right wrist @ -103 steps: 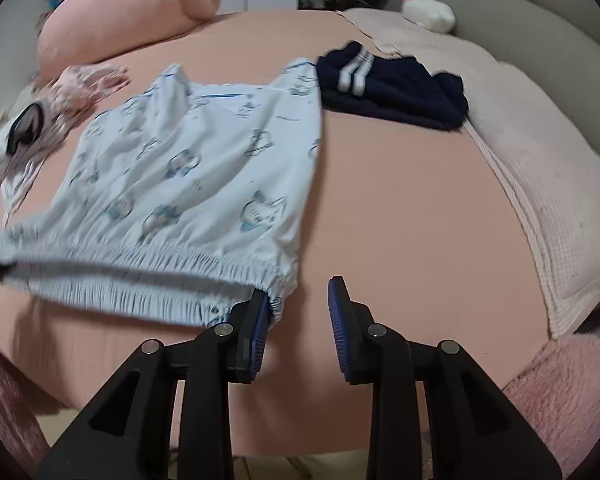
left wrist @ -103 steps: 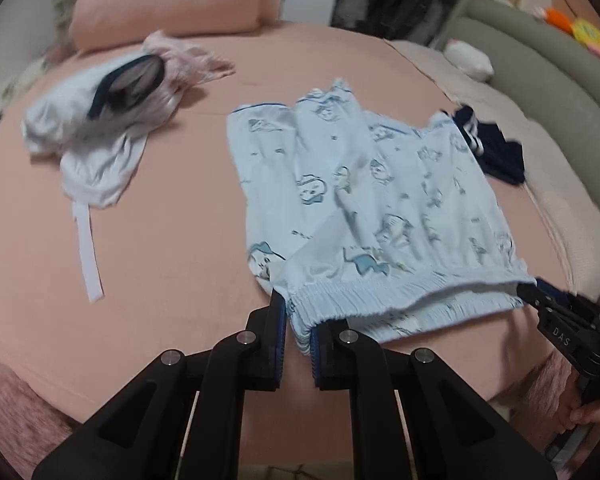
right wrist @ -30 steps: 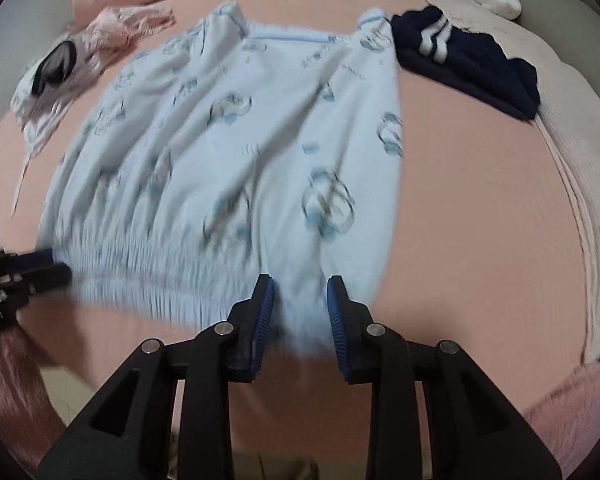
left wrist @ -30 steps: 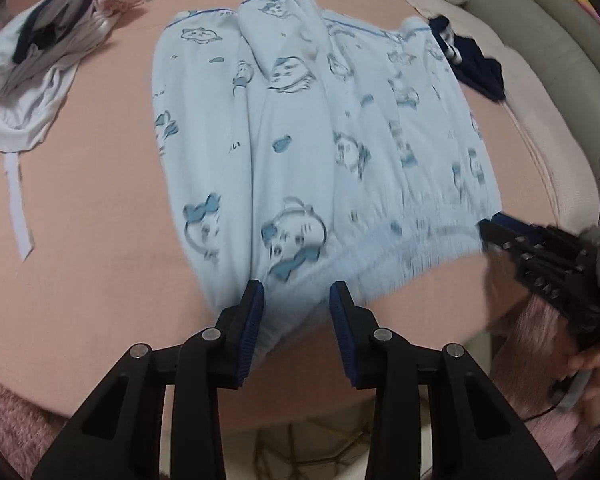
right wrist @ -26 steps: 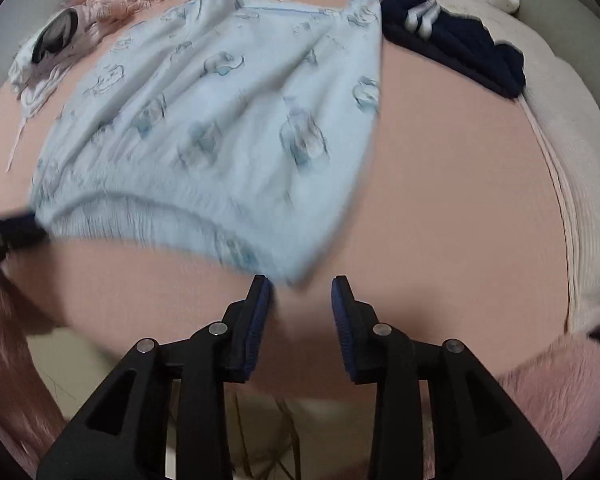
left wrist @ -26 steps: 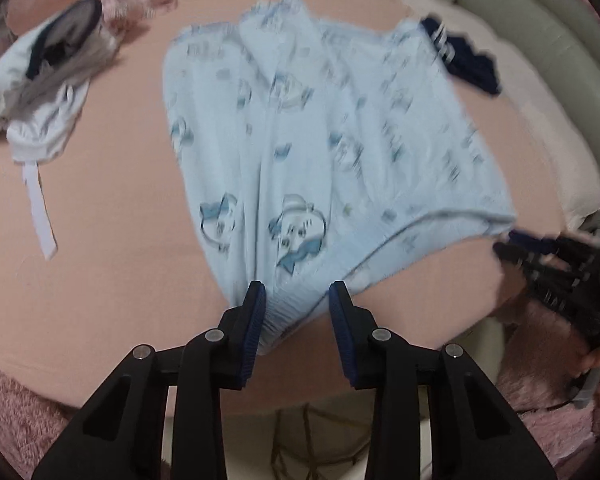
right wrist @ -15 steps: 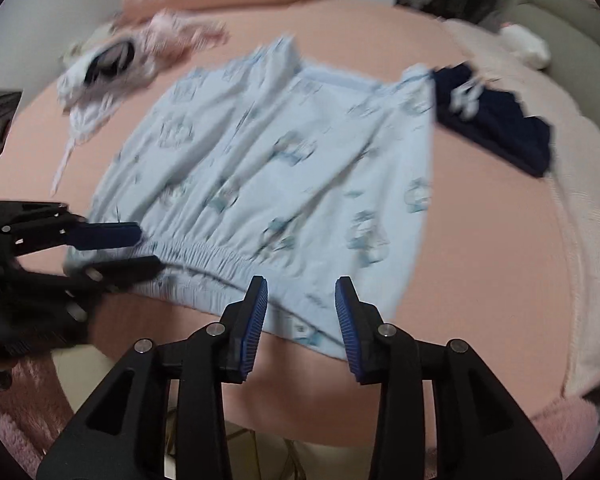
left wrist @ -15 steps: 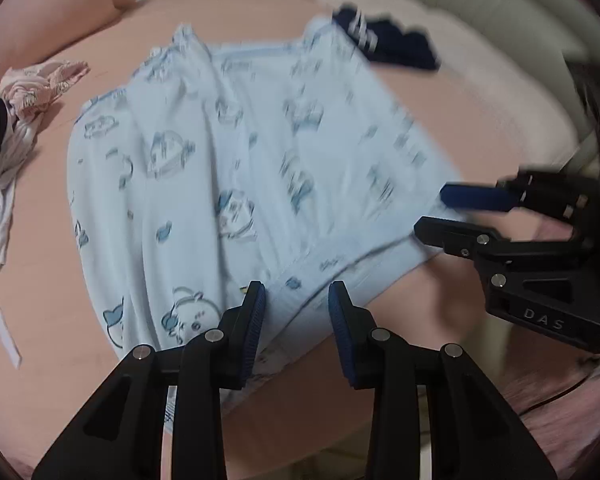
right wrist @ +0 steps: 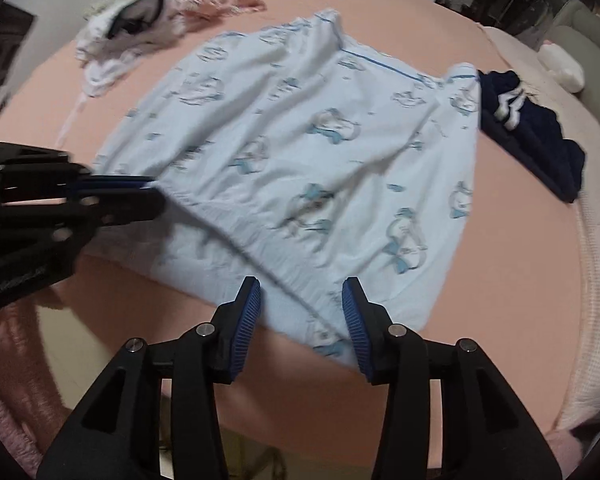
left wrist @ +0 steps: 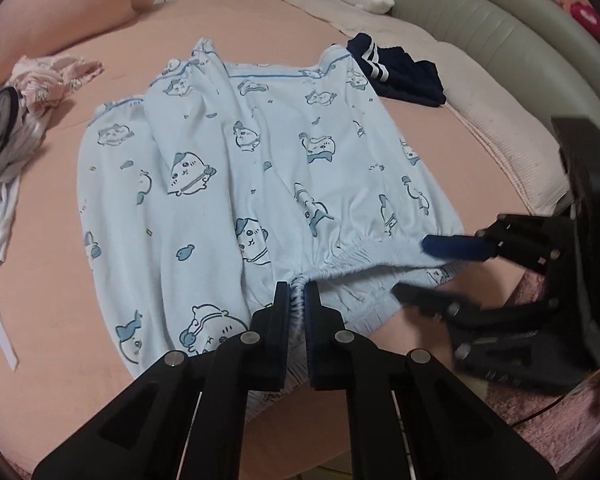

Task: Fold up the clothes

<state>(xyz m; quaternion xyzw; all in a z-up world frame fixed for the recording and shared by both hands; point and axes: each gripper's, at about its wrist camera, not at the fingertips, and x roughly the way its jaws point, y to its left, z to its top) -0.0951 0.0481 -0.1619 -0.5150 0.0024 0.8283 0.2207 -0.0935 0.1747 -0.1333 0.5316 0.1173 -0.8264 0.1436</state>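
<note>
A pair of pale blue shorts (left wrist: 268, 168) in soft, thin knit, printed with small cartoon animals in darker blue and edged with a blue stripe at the leg hems, lies spread on a smooth peach bedsheet (left wrist: 52, 248), its gathered elastic waistband (left wrist: 364, 256) at the near edge of the bed and its legs pointing away. The left gripper (left wrist: 297, 300) has its black, blue-padded jaws drawn close together, pinching a bunched, ruffled stretch of the waistband between them; the cloth fans out from that pinch toward the far side. The right gripper (right wrist: 300, 304) holds its jaws wide apart, the ribbed blue pads (right wrist: 247, 312) straddling the waistband's right-hand part just above the fabric; the view is blurred and I cannot tell whether the pads touch it. In the left wrist view this gripper shows from the side, one pad over the waistband's end and the other finger below it. A crumpled dark navy garment (left wrist: 400, 68) with white stripes lies just beside the far right leg hem, a rumpled heap of white and pink clothes (right wrist: 140, 16) sits well apart to the left, and a plump pink pillow (left wrist: 60, 12) rests at the head of the bed.
</note>
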